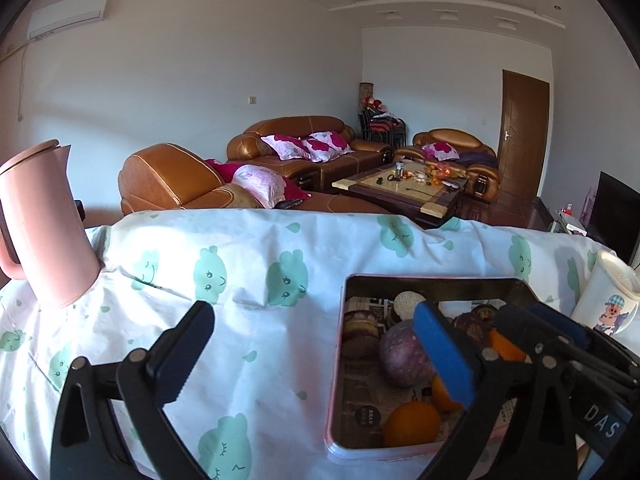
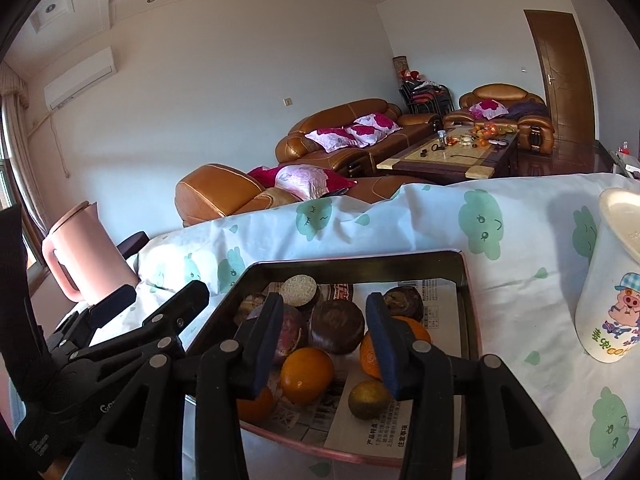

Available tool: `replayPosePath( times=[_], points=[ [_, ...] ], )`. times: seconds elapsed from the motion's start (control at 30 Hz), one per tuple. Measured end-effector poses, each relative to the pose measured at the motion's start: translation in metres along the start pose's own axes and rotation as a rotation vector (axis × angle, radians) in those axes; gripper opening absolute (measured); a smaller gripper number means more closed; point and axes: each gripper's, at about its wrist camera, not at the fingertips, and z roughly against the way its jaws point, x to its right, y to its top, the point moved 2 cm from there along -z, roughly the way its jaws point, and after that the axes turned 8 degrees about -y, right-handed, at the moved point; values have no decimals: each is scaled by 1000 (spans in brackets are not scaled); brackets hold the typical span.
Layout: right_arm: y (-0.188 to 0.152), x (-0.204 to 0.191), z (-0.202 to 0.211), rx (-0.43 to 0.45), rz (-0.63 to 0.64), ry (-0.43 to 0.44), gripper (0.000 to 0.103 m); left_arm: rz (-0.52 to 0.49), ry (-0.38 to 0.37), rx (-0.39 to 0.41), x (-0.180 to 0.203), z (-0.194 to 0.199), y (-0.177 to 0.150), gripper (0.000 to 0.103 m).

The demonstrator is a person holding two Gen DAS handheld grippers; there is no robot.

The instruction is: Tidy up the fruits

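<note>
A pink-rimmed metal tin (image 2: 474, 320) lined with newspaper holds the fruit: oranges (image 2: 306, 375), a purple passion fruit (image 2: 290, 330), a small green-yellow citrus (image 2: 369, 400) and several dark round pieces (image 2: 337, 332). The tin also shows in the left wrist view (image 1: 336, 360) with an orange (image 1: 412, 424) and the purple fruit (image 1: 404, 354). My right gripper (image 2: 324, 340) is open and empty, over the tin's near part. My left gripper (image 1: 316, 352) is open and empty, its right finger (image 1: 444, 352) over the tin, its left finger (image 1: 184, 356) over the cloth.
The table wears a white cloth with green prints (image 1: 248, 280). A pink kettle (image 1: 44, 228) stands at the far left, a white cartoon cup (image 2: 612, 280) at the right. Sofas (image 1: 292, 152) and a coffee table (image 1: 404, 192) lie beyond the table edge.
</note>
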Motion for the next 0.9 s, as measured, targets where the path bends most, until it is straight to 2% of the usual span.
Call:
replayPosePath(
  times=[0.03, 0.1, 0.23, 0.3, 0.43, 0.53, 0.67, 0.9],
  points=[
    [0, 1, 5, 22, -11, -9, 59, 2, -10, 4, 0, 2, -1, 103],
    [0, 0, 15, 80, -14, -45, 62, 1, -18, 11, 2, 5, -1, 103],
    [0, -4, 34, 204, 12, -198, 75, -1, -15, 39, 3, 8, -3, 103],
    [1, -6, 38, 243, 18, -264, 80, -13, 14, 72, 5, 10, -4, 103],
    [3, -6, 42, 297, 16, -299, 81, -80, 67, 126, 13, 8, 0, 103],
    [5, -6, 35, 282, 38, -363, 82, -95, 89, 102, 15, 1, -1, 103],
    [7, -2, 22, 223, 33, -374, 82, -63, 73, 40, 8, -9, 0, 103],
    [2, -13, 34, 276, 81, -371, 83, -35, 49, 33, 3, -4, -4, 103]
  ],
)
